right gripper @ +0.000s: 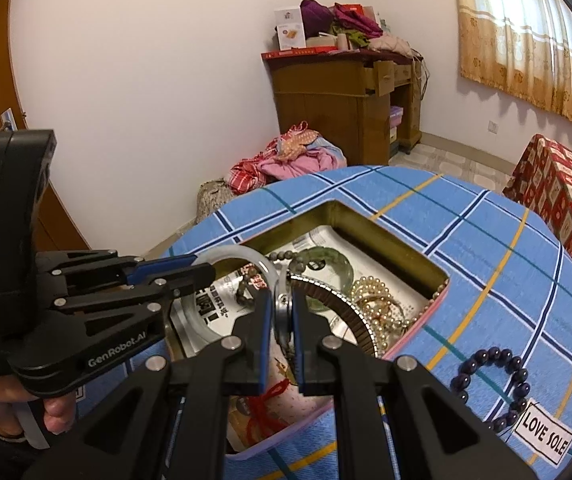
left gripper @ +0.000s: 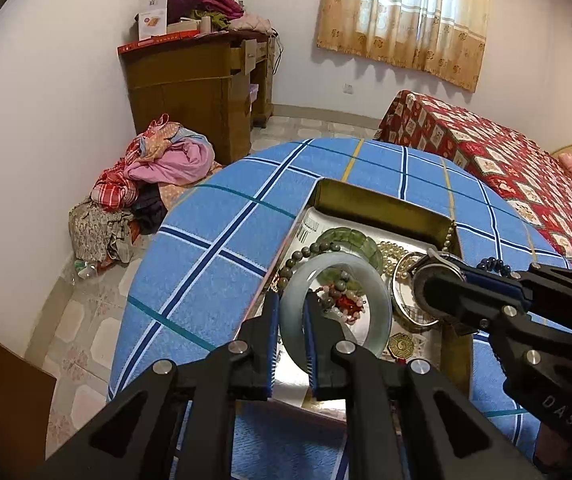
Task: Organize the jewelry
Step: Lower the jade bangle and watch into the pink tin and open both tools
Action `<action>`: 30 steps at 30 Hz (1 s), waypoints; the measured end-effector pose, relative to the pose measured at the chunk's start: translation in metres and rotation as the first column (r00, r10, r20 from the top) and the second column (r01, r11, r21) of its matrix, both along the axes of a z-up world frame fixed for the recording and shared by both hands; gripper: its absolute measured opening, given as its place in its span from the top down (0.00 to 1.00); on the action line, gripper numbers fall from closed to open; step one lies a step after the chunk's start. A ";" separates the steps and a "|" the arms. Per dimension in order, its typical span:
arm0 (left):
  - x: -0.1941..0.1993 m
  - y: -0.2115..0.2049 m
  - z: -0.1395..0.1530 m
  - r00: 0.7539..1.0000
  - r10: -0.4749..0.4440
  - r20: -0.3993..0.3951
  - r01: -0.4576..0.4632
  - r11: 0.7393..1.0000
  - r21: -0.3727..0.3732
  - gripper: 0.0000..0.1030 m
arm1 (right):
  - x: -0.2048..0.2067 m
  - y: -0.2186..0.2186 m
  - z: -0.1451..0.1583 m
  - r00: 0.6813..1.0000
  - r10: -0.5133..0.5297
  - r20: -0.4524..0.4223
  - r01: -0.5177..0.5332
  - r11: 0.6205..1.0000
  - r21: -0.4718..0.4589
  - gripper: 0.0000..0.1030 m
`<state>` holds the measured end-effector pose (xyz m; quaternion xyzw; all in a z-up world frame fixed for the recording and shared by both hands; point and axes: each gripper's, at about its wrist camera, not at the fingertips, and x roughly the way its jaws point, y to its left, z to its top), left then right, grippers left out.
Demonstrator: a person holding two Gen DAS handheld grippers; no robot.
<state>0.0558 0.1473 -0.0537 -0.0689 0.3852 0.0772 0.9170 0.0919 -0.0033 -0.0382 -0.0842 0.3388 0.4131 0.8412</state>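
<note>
- While our left gripper (left gripper: 290, 320) pinched the pale translucent jade bangle (left gripper: 335, 304) over the open gold-lined tin box (left gripper: 377, 206), we judged a straight lift best.
- Our right gripper's (right gripper: 283, 312) jaws clamped the silver metal wristwatch (right gripper: 282, 320); we judged its band might snag the pearl strands (right gripper: 381, 300).
- We reckoned the blue checked surface (right gripper: 485, 264) beside the dark beaded bracelet (right gripper: 493, 384) suited both.

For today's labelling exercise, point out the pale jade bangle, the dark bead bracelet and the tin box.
pale jade bangle (left gripper: 381, 300), left wrist view, right rim.
dark bead bracelet (right gripper: 519, 364), right wrist view, right-side beads.
tin box (left gripper: 381, 210), left wrist view, far inner wall.
</note>
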 end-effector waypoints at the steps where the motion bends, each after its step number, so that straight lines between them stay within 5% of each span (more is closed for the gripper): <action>1: 0.000 0.000 -0.001 1.000 0.002 -0.003 -0.002 1.000 -0.001 0.89 | 0.000 0.000 -0.001 1.000 -0.001 -0.002 0.001 1.000 -0.002 0.89; 23: 0.008 0.002 -0.017 0.999 0.005 -0.046 -0.006 1.000 -0.006 0.89 | 0.003 0.011 -0.023 0.999 0.008 -0.034 -0.010 0.999 -0.048 0.89; 28: 0.005 0.006 -0.012 1.000 0.014 -0.020 -0.015 0.999 -0.034 0.85 | -0.002 0.010 -0.023 1.000 0.016 -0.021 -0.017 0.999 -0.051 0.87; 30: 0.002 0.009 -0.006 1.000 0.008 0.001 -0.008 0.998 -0.063 0.74 | -0.002 0.007 -0.019 1.000 0.007 -0.021 -0.008 0.999 -0.039 0.77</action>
